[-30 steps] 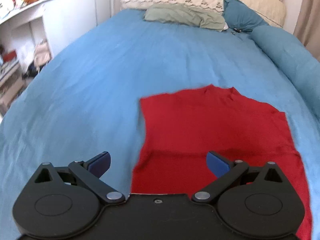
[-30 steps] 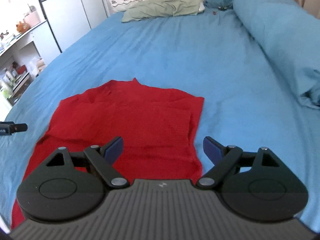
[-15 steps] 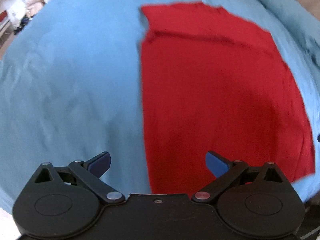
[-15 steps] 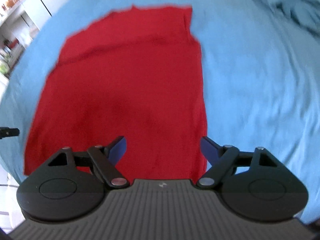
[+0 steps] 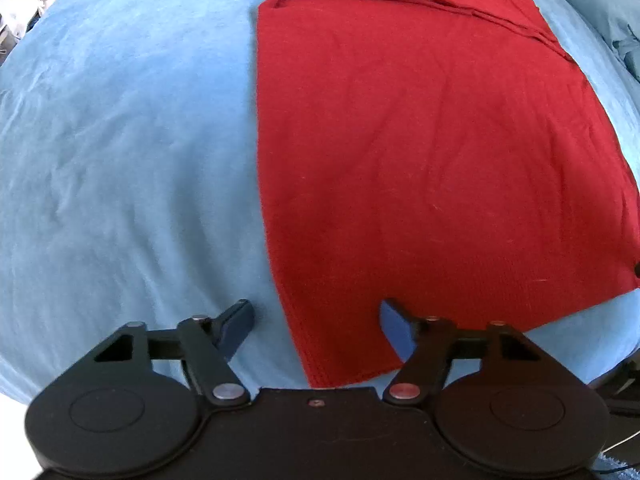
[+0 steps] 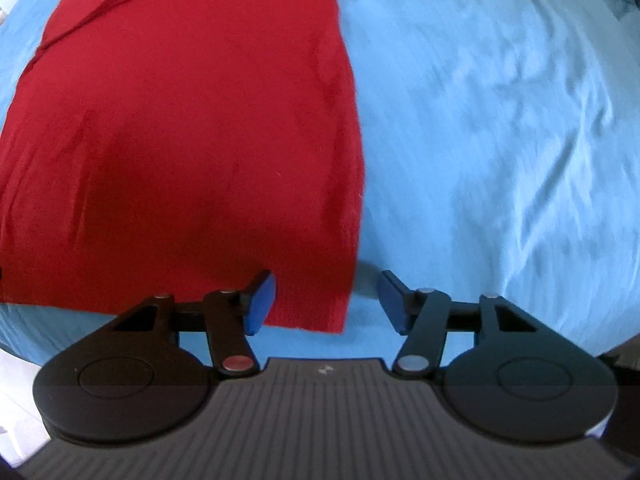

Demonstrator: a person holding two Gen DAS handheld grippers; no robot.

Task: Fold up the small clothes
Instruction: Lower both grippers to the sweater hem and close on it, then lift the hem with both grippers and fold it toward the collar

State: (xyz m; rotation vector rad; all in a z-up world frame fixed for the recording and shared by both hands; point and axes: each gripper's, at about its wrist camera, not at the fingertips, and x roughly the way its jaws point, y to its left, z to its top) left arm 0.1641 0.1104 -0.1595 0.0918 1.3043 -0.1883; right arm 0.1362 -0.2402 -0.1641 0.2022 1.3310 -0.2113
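A red garment [image 5: 432,152] lies flat on the blue bedsheet [image 5: 120,140], its sides folded in and its hem nearest me. My left gripper [image 5: 318,330] points steeply down over the near left corner of the hem. Its jaws are closing with that corner between them, and the blue pads [image 5: 396,330] are apart from the cloth. In the right wrist view the same red garment [image 6: 192,136] fills the left half. My right gripper [image 6: 326,300] hangs over the near right corner, jaws closing, with the corner in the gap and no pad pressing on it.
The blue bedsheet [image 6: 500,140] spreads to the right of the garment. The bed's near edge runs just under both grippers, with pale floor [image 6: 16,380] beyond it at lower left. A rumpled blue duvet [image 5: 624,44] lies at the far right.
Both grippers have tipped down and sunk toward the garment's near hem, so the headboard and pillows have left view. The jaws of both have narrowed around the hem corners.
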